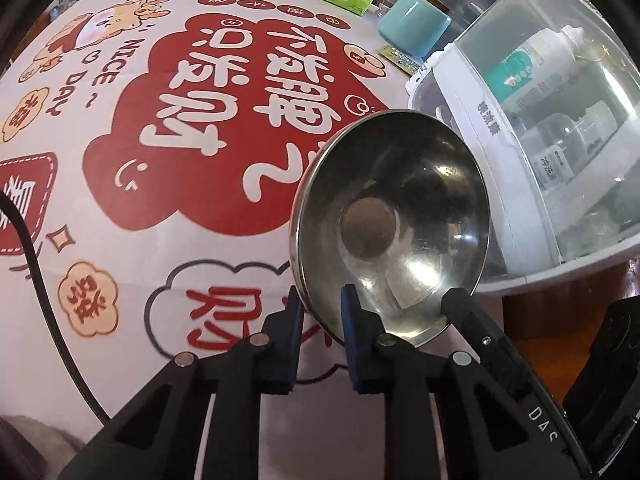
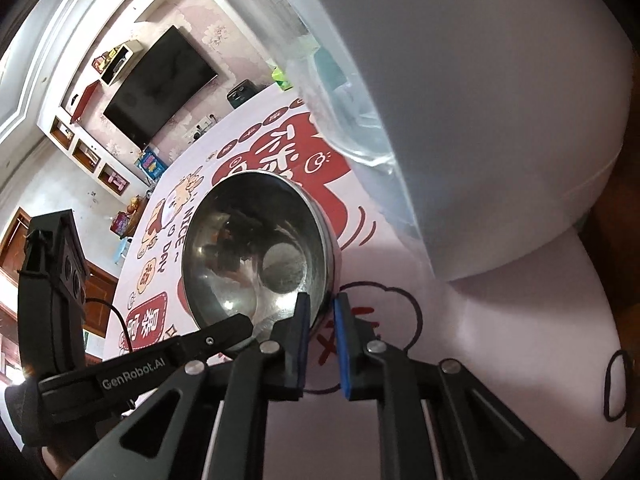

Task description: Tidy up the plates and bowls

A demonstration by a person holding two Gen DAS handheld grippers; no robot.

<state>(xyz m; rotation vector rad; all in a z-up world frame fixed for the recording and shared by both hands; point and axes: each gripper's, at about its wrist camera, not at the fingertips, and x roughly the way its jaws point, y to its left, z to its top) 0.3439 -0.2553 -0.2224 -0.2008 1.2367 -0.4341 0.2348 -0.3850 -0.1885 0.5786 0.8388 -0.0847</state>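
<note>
I've got the steel bowl (image 1: 390, 224) pinched at its near rim by both claws at once, so it hangs tipped on edge above the printed tablecloth (image 1: 132, 184), mouth facing back toward me. My left gripper (image 1: 320, 312) is closed down to a narrow gap w/ the rim running between the blue pads, one pad outside the wall, one inside. My right gripper (image 2: 322, 312) does the same on the other side of that rim: near-closed, thin metal edge between pads, and in the left view its finger pokes in just beside my own. So neither hand is nearer; both sit at the bowl's lower edge, close together, bowl rising up and away from the tips. What matters next, I think: the white dish cabinet (image 1: 532, 152) w/ clear cover lies right of the bowl from the left cam, nearly touching its far rim, and looms directly above/right in the right cam. Bowl probably goes that way, so the swing is rightward. Can't tell if the cover is open on my side.
</note>
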